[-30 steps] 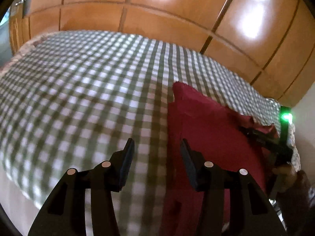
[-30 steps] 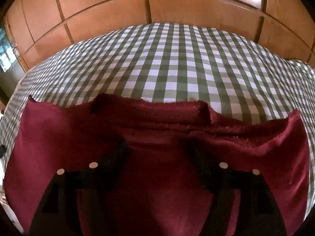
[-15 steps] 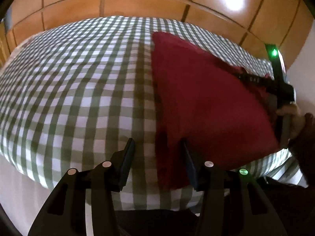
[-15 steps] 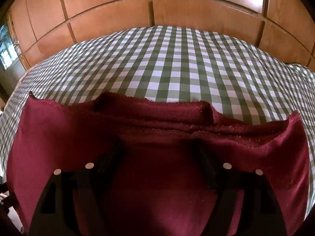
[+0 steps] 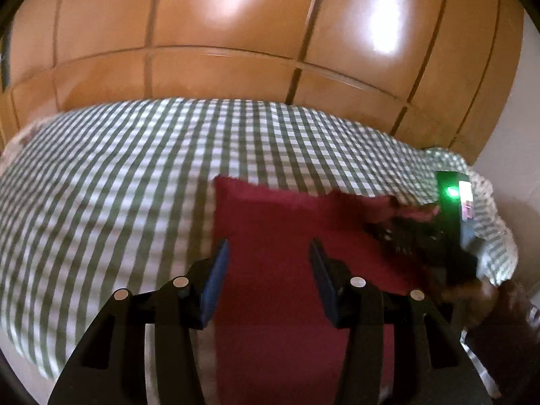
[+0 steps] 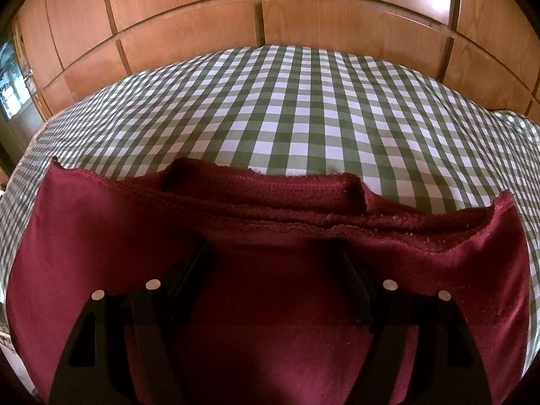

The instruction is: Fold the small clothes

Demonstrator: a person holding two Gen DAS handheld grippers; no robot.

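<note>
Claws both spread wide w/ nothing gripped: left claw [image 5: 268,253] hovers over left part of maroon garment [image 5: 287,233], right claw [image 6: 270,253] above its middle, garment lying flat near front edge of green-checked bed [image 6: 297,101], wood wardrobe [image 6: 202,33] behind.

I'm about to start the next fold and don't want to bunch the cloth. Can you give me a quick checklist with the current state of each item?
1. Left claw open: ok, fingers apart over the garment's left edge.
2. Right claw open: ok, fingers spread over the garment.
3. Either claw gripping cloth: not ok, nothing pinched yet.
4. Garment lying flat: not ok, its far edge is rolled and layered.
5. Room on the sheet beyond the garment: ok.
6. Near hem position: cannot tell, hidden below the claws.
</note>
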